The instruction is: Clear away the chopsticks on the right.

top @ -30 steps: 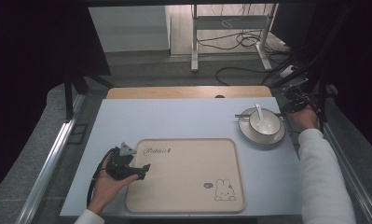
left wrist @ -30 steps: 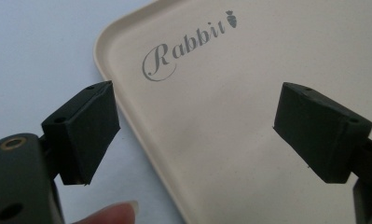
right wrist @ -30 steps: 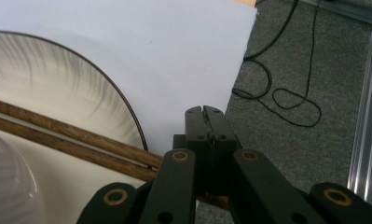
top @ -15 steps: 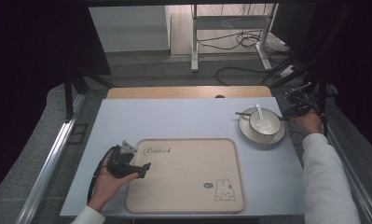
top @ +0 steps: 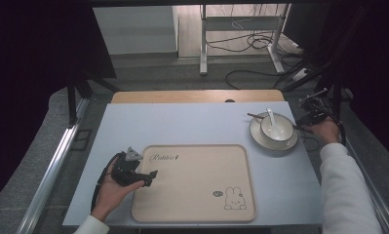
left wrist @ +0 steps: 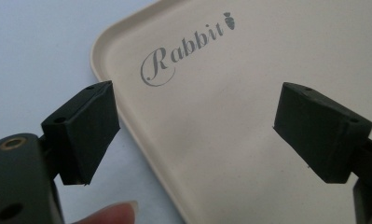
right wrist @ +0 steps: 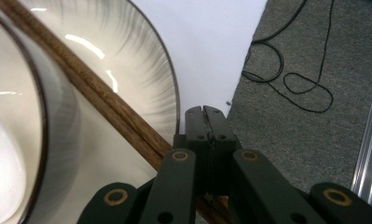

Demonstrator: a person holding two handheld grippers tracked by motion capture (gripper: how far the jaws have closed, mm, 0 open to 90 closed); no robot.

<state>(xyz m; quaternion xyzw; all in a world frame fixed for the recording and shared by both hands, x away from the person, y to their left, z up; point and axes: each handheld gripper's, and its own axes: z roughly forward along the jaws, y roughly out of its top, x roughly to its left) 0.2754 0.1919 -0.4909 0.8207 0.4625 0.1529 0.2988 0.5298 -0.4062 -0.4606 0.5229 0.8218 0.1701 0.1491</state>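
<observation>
A beige tray (top: pixel 197 195) printed with "Rabbit" and a bunny lies at the front of the blue table top (top: pixel 182 122). My left gripper (top: pixel 150 178) hovers over the tray's left edge (left wrist: pixel 127 116). It (left wrist: pixel 193 135) is open, with nothing between the jaws. At the right, a white bowl (top: pixel 275 129) holding a spoon (top: pixel 269 116) stands on a plate (top: pixel 260 140). Brown chopsticks (top: pixel 254 117) lie across the plate. My right gripper (top: pixel 300 127) sits at the plate's right rim. It (right wrist: pixel 204 116) is shut, jaws pressed together, and the chopsticks (right wrist: pixel 104 98) run under it.
A wooden board (top: pixel 197 96) borders the table's far edge. Grey carpet with loose cables (right wrist: pixel 291 84) lies just past the table's right edge. A metal rail (top: pixel 55 165) runs along the left side, and desk legs (top: pixel 203 44) stand behind.
The right hand has shifted slightly at the plate's right rim. The left gripper and the tray have stayed in place.
</observation>
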